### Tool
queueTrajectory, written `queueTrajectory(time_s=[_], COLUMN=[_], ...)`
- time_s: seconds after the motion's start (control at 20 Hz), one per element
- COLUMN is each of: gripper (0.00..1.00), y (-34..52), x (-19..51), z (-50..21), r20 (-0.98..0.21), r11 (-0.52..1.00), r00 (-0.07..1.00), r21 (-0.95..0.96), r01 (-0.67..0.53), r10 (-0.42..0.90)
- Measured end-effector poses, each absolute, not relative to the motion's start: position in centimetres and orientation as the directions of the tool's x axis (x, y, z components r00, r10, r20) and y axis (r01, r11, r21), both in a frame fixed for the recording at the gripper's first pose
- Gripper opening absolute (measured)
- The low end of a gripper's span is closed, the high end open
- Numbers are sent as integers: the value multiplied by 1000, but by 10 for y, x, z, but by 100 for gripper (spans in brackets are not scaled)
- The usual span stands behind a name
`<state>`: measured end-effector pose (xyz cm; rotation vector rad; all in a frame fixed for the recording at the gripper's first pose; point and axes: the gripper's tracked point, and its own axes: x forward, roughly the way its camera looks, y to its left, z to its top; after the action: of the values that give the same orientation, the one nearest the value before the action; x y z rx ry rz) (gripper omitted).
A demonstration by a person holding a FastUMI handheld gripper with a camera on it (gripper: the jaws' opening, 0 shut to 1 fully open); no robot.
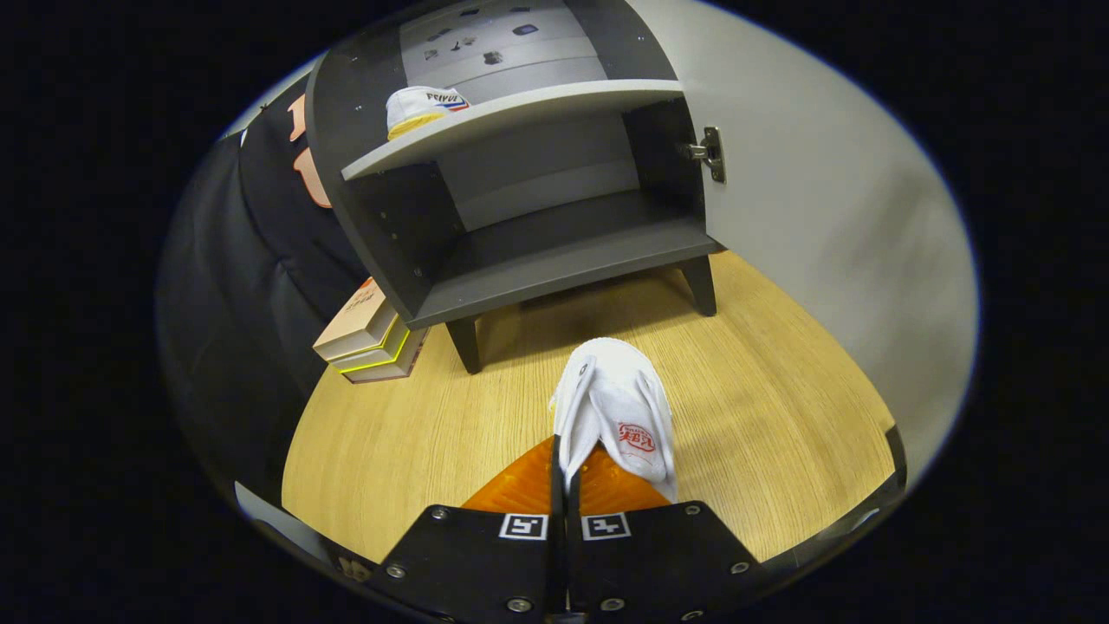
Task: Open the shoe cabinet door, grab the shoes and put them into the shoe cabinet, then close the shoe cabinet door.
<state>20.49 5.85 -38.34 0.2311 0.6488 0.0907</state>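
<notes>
The hand-held gripper (565,485) is pressed together on the rear edge of a white slipper (617,407), both fingers pinching the fabric so that the slipper hangs out ahead of them with its toe pointing away. Below it lies the wooden table (780,416), with the slipper apparently lifted clear of the surface, though the height cannot be judged. Beyond the slipper stands the grey shoe cabinet (520,217) on short dark legs. Its door (823,199) is swung fully open to the right on a metal hinge (706,153), so the opening step appears complete. The lower compartment holds nothing visible. On the upper shelf (520,117) rests a second white slipper (422,108) with a yellow sole, near the left wall. Beside the cabinet's left leg sits a stack of boxes (368,338). By this evidence one slipper is stored and the other is in transit; placing it and closing the door remain.
</notes>
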Motion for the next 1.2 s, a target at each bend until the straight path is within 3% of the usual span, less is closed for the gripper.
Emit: queueTrajectory(time_s=[0.3, 0.7, 1.0, 1.2], gripper=[0, 0, 0, 0], y=[69, 78, 78, 67], x=[191, 215, 279, 342], z=[-327, -193, -99, -70], r20=[-552, -425, -311, -298], r11=[973, 974, 976, 979], r00=[814, 879, 925, 933], r21=[221, 166, 95, 63], r01=[-66, -157, -197, -193], r10=[181, 215, 217, 203])
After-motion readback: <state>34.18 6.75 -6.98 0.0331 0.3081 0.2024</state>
